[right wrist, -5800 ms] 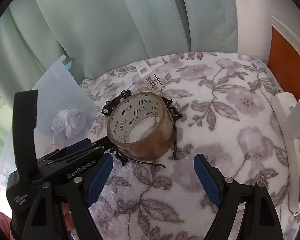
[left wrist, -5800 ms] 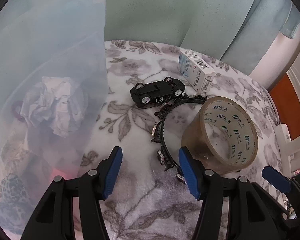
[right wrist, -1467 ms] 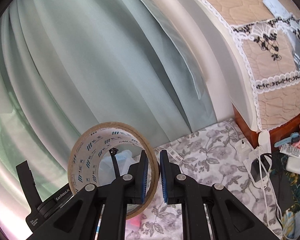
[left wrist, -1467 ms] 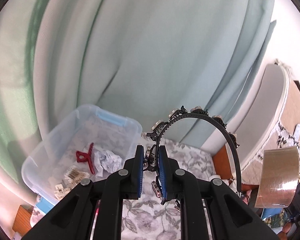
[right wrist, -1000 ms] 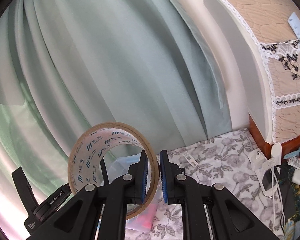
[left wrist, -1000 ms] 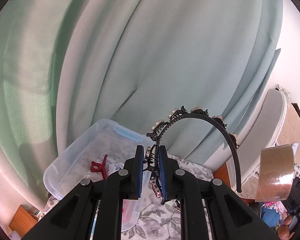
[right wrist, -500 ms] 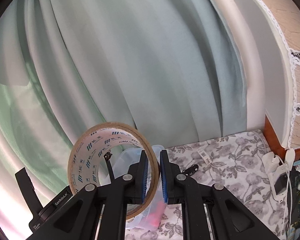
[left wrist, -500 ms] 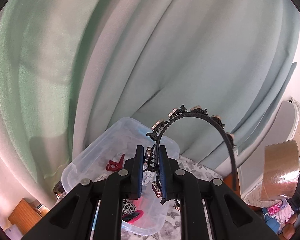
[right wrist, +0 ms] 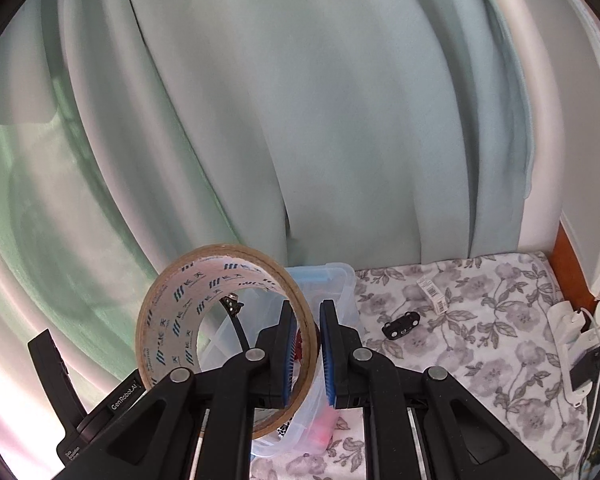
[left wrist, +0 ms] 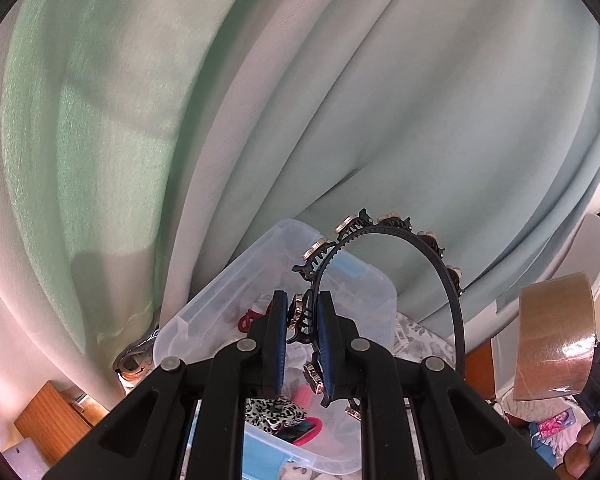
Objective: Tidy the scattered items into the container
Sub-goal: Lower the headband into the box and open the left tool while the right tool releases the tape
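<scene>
Black headband [left wrist: 384, 236] clamped in left tongs [left wrist: 302, 344]; right tongs [right wrist: 305, 354] pinch tape roll [right wrist: 220, 316] above clear bin [left wrist: 228, 300].

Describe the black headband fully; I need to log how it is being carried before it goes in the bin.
The headband is a thin black plastic arc with a toothed inner edge and small round metallic-looking studs set in dark mounts along its outer side. The left claw is shut on one end, so the arc rises above the fingers and curves over to the right, its free end hanging down. It is held in the air in front of the clear plastic container, touching nothing but the claw's blue pads.
</scene>
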Demonstrator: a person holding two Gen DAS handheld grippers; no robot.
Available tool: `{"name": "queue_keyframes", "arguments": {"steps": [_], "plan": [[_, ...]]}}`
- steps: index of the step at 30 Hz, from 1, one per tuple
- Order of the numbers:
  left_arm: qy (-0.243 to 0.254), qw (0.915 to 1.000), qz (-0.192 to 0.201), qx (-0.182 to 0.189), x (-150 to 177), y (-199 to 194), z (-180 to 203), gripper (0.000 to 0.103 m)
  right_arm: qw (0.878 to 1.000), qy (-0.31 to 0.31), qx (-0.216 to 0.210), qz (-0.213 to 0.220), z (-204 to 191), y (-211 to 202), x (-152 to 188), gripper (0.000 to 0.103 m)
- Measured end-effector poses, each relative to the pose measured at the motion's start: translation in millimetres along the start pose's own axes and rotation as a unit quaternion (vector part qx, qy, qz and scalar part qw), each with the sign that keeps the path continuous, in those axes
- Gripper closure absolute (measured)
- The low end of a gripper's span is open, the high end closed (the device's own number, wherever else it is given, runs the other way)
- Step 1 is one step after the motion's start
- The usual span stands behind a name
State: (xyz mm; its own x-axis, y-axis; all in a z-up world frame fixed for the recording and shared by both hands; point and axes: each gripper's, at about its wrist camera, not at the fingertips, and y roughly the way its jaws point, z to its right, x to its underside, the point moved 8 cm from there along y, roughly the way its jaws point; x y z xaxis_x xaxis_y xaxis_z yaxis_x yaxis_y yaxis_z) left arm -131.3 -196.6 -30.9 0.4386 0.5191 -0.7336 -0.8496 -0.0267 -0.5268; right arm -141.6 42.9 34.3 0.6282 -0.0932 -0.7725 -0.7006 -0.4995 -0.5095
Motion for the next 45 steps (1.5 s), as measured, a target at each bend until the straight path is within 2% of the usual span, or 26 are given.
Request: {"name": "queue_keyframes", "arguments": {"steps": [8,28,42,45], "plan": [[-0.01,0.9997,-0.015,-0.017,7,-3,-18,0.088,1.0,-0.009,0.002,-0.024,-9,25,9,0.09],[-0.018,0.9977,-0.053,-0.038,18,17,-24,0.088,0.997,-0.019,0.014,-0.071,-14,75,23,0.09],[-0.013,0.9972,-0.064,-0.036,17,23,-14,0.087,0.995,-0.033,0.015,-0.09,-17,99,25,0.09],[-0.01,0.9972,-0.065,-0.035,25,31,-30,0.087,0.994,-0.037,0.011,-0.1,-20,104,29,0.086]]}}
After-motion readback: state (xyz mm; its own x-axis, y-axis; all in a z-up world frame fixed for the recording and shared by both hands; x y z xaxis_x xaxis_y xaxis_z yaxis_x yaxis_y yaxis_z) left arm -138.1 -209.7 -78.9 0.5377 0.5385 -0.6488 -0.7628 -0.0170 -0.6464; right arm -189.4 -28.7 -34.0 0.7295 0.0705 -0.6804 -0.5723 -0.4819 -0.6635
